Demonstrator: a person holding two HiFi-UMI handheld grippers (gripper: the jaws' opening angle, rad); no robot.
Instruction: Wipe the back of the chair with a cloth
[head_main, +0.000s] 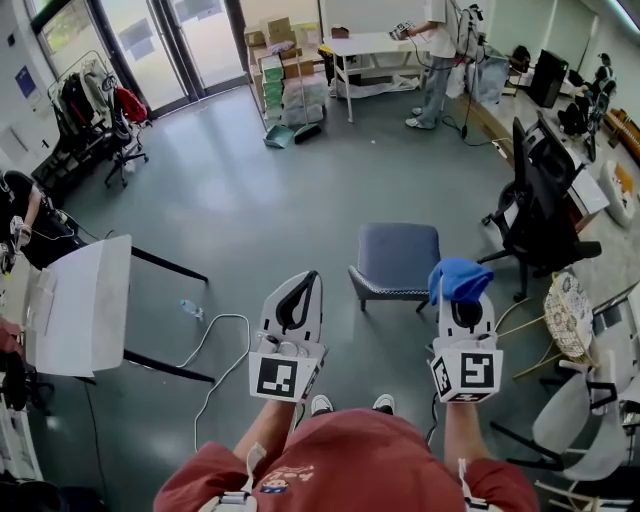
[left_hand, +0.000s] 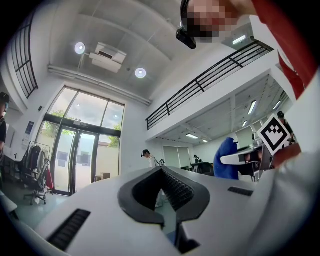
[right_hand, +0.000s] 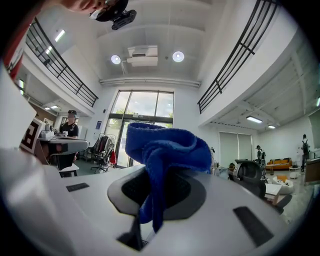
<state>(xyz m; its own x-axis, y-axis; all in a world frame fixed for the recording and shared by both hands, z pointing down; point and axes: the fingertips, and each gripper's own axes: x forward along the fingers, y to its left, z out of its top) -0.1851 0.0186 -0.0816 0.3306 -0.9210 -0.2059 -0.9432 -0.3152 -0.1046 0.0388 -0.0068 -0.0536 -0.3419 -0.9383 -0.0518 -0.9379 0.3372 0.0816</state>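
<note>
Down in the head view, the left gripper (head_main: 303, 287) and the right gripper (head_main: 463, 306) are held side by side, a blue cloth (head_main: 460, 277) bunched on the right one's tip and the chair (head_main: 396, 256) on the floor beyond, touched by neither. The left gripper view shows its jaws together with nothing between them. The right gripper view shows its jaws clamped on the cloth, which heaps above them and hangs down between.

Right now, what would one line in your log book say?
step: wiping not begun | left gripper: shut, empty | right gripper: shut on blue cloth | chair: on floor ahead, cloth not on it yet
</note>
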